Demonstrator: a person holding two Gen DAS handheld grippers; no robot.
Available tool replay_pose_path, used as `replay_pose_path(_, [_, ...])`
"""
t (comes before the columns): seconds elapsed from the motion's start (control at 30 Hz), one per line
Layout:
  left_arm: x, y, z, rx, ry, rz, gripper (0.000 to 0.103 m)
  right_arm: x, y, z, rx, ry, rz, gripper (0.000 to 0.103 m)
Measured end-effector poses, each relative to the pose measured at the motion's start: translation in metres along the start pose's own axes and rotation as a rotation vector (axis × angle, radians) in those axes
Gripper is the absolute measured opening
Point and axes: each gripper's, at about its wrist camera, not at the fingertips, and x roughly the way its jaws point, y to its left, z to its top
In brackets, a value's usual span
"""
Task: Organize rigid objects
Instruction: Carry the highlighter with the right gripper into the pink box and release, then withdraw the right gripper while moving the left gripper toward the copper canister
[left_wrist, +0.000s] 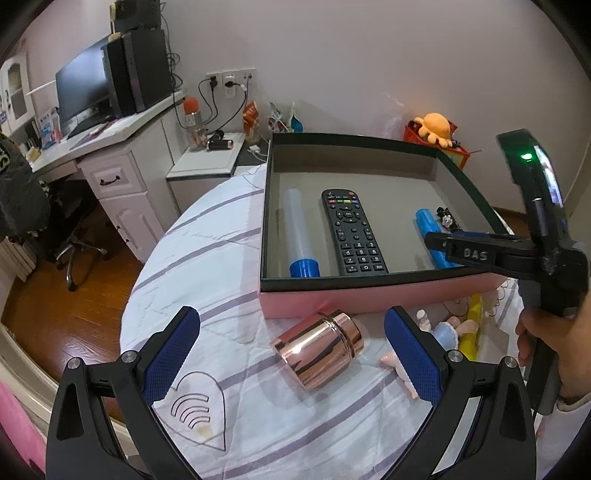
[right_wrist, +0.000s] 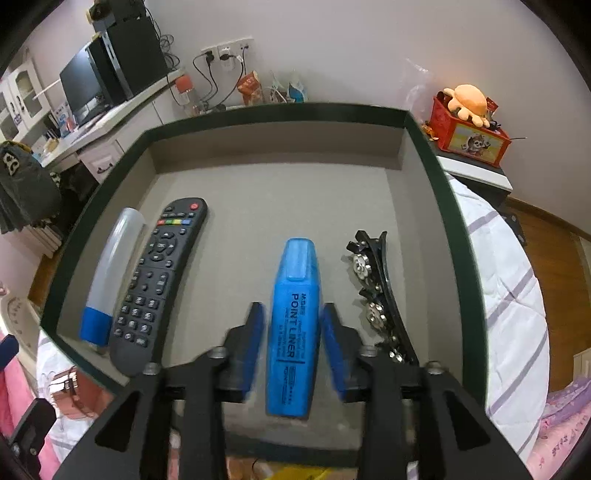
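A pink box with a dark green rim (left_wrist: 369, 297) (right_wrist: 469, 236) sits on the striped cloth. In it lie a clear tube with a blue cap (left_wrist: 300, 230) (right_wrist: 110, 269), a black remote (left_wrist: 352, 232) (right_wrist: 155, 280), a blue highlighter (left_wrist: 430, 236) (right_wrist: 293, 325) and a black hair clip (left_wrist: 445, 218) (right_wrist: 376, 291). My right gripper (right_wrist: 293, 325) reaches into the box; its fingers stand on either side of the highlighter with small gaps, and they are blurred. My left gripper (left_wrist: 291, 345) is open above a rose-gold tin (left_wrist: 319, 349) lying on its side before the box.
Small dolls and a yellow item (left_wrist: 456, 332) lie right of the tin. A white desk with a monitor (left_wrist: 85, 88) stands at left, with an office chair (left_wrist: 74, 240) below. A red box with an orange plush (right_wrist: 469, 125) stands at back right.
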Motion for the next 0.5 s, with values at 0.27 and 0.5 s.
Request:
replay_pose_path(0.27, [-0.031,0.005,-0.011,-0.019,-0.035,0.021,0.101,-0.066,-0.005,-0.017,-0.008,-0.134,0.013,0.062])
replay_pose_path(0.5, [-0.062,0.016,-0.037,-0.055,-0.059,0.052,0.101,-0.132,-0.008,-0.064,-0.048,-0.244,-0.002,0.081])
